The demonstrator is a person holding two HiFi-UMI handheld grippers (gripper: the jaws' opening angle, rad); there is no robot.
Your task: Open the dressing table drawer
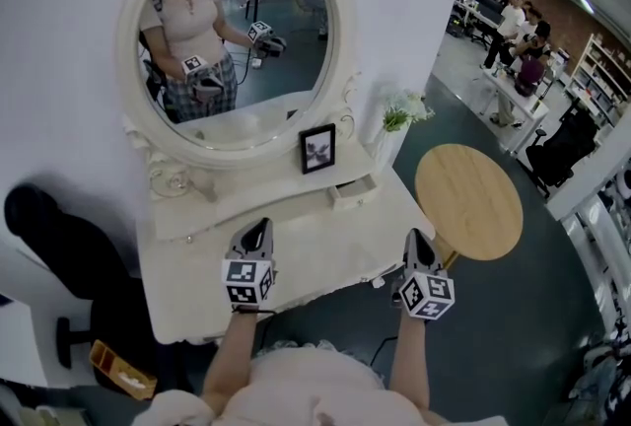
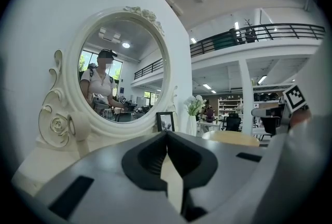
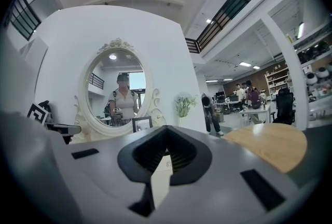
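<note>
A white dressing table [image 1: 187, 261] stands against the wall under an oval mirror [image 1: 232, 30]. A small drawer [image 1: 353, 190] with a knob sits on its raised back shelf, to the right of centre, and looks closed. My left gripper [image 1: 258, 227] hovers over the tabletop's front middle, shut with nothing in it. My right gripper [image 1: 416, 239] is at the table's front right corner, also shut and empty. In the left gripper view the left gripper [image 2: 166, 134] points level at the mirror [image 2: 122, 70]. In the right gripper view the right gripper [image 3: 166, 128] faces the mirror [image 3: 116, 91] too.
A black picture frame [image 1: 317, 148] and a vase of flowers [image 1: 399, 116] stand on the shelf near the drawer. A round wooden side table [image 1: 468, 200] is just right of the dressing table. A black chair [image 1: 59, 237] is at the left. People [image 1: 518, 35] stand far right.
</note>
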